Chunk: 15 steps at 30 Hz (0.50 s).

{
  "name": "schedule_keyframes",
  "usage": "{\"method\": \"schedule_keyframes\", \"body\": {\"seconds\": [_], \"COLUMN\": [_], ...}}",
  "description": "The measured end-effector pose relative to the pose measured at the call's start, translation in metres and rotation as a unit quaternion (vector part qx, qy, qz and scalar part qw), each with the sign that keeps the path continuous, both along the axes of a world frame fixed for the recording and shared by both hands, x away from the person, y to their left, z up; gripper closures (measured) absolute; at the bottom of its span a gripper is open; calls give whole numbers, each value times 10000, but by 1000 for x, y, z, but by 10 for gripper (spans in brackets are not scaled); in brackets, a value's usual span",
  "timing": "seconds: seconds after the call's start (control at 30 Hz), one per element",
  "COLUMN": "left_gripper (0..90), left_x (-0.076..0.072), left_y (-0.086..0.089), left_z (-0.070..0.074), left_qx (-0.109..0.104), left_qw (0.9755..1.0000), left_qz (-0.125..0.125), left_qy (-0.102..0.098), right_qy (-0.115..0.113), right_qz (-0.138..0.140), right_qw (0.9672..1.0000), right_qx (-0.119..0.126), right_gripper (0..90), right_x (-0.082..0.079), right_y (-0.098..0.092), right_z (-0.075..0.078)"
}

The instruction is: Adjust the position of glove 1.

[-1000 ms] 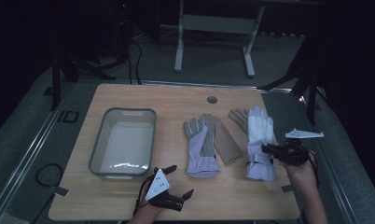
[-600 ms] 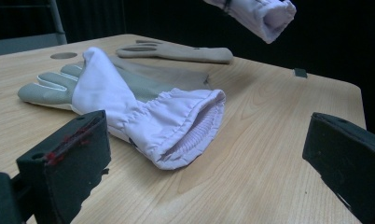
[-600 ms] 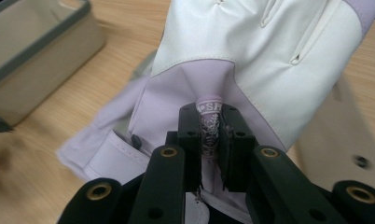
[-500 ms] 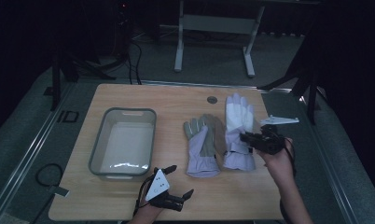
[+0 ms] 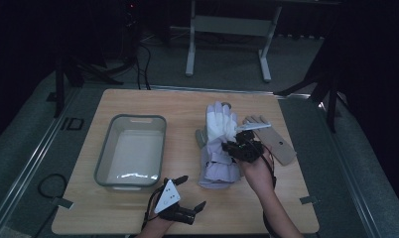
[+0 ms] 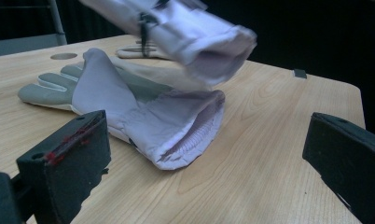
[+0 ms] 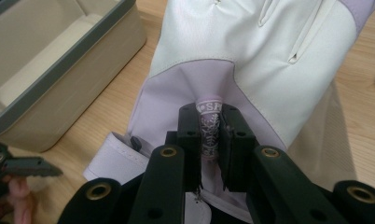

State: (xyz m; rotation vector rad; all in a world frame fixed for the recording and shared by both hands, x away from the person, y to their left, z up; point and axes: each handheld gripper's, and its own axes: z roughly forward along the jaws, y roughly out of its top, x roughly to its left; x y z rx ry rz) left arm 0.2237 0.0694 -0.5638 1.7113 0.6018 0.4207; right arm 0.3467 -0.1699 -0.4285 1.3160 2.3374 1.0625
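Biggest thing first: the table (image 5: 138, 104), pale wood w/ visible grain and rounded corners. On its left half a bin (image 5: 131, 151) is set, rectangular w/ a grey rim and smooth cream walls, looks like hard plastic.

Right of the bin two gloves are seen, both soft fabric, white and lilac panels w/ stitched seams. The lower glove (image 6: 129, 105) is laid flat on the wood, grey-green fingers spread, ribbed cuff gaping open toward the left gripper view. The upper glove (image 7: 269, 51) is held lifted over it, approx overlapping, cuff end nearest the person. Further right a flat tan piece (image 5: 279, 145) w/ rounded ends is lying on the wood.

The right gripper (image 7: 209, 135), black w/ brass rivets, is clamped tight on a small printed tab at the upper glove's cuff; the tab is pinched between the two pads.

The left gripper (image 5: 187, 196) is parked at the near edge of the table, jaws spread wide w/ nothing between them, blocky black pads w/ red scuffs.
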Motion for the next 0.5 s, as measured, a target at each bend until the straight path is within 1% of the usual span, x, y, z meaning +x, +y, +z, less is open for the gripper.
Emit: {"method": "schedule_keyframes", "body": {"seconds": [0.1,0.17,0.23,0.33,0.37,0.5], "left_gripper": [6,6,6,6,6,6], "left_x": [0,0,0,0,0,0], "left_y": [0,0,0,0,0,0], "left_z": [0,0,0,0,0,0], "left_qx": [-17,-15,-14,-11,-7,5], "left_qw": [10000,10000,10000,10000,10000,10000], "left_qz": [-2,-2,0,2,5,6], "left_qy": [4,5,3,1,1,6], "right_qy": [147,219,248,365,416,481], "right_qz": [-60,-69,-83,-79,-105,-97], "right_qw": [9999,9997,9995,9989,9987,9981], "right_qx": [59,-2,-166,-291,-285,-375], "right_gripper": [802,801,801,800,799,796], "right_x": [5,8,10,13,14,19], "right_y": [5,7,10,11,11,14], "right_z": [-6,-12,-18,-28,-30,-38]}}
